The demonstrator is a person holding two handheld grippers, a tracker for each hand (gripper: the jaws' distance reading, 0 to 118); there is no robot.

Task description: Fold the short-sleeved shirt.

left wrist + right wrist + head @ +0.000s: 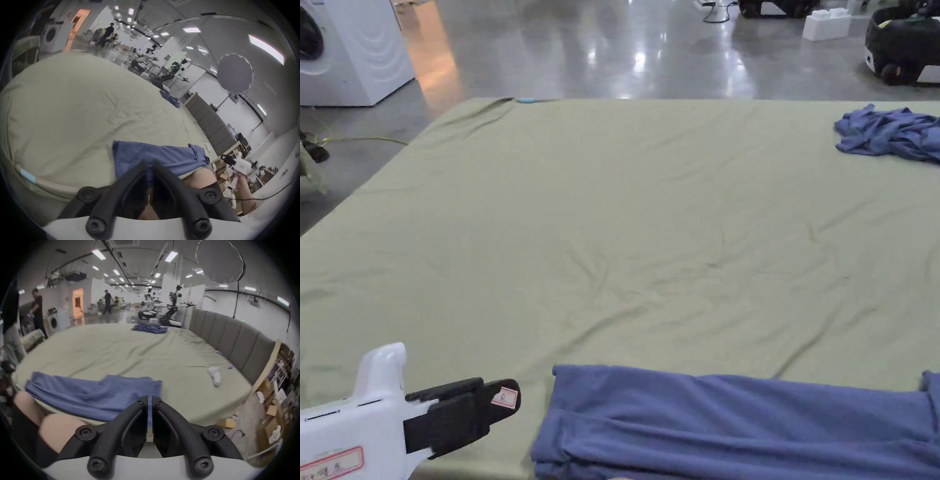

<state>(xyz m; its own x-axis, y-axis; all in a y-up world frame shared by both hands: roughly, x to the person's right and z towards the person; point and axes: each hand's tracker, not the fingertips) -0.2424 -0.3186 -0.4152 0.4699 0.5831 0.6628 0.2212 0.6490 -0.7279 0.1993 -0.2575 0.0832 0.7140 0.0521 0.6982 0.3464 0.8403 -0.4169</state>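
The blue short-sleeved shirt [737,425] lies as a long folded band along the near edge of the green bed sheet [625,219]. My left gripper [509,397] hovers just left of the shirt's left edge, jaws shut and nothing held. In the left gripper view its tips [150,162] point at the shirt [159,155], and blue shows through the thin slit between them. My right gripper [150,398] is shut too, with the shirt [90,394] ahead and to its left. The left gripper view shows the right gripper [224,157] in a hand off the bed's near right corner.
A second blue garment [887,134] lies crumpled at the far right of the bed. A white sock [215,375] rests near the grey padded headboard [227,332]. A washing machine [350,50] stands on the floor beyond the far left corner. People walk in the background.
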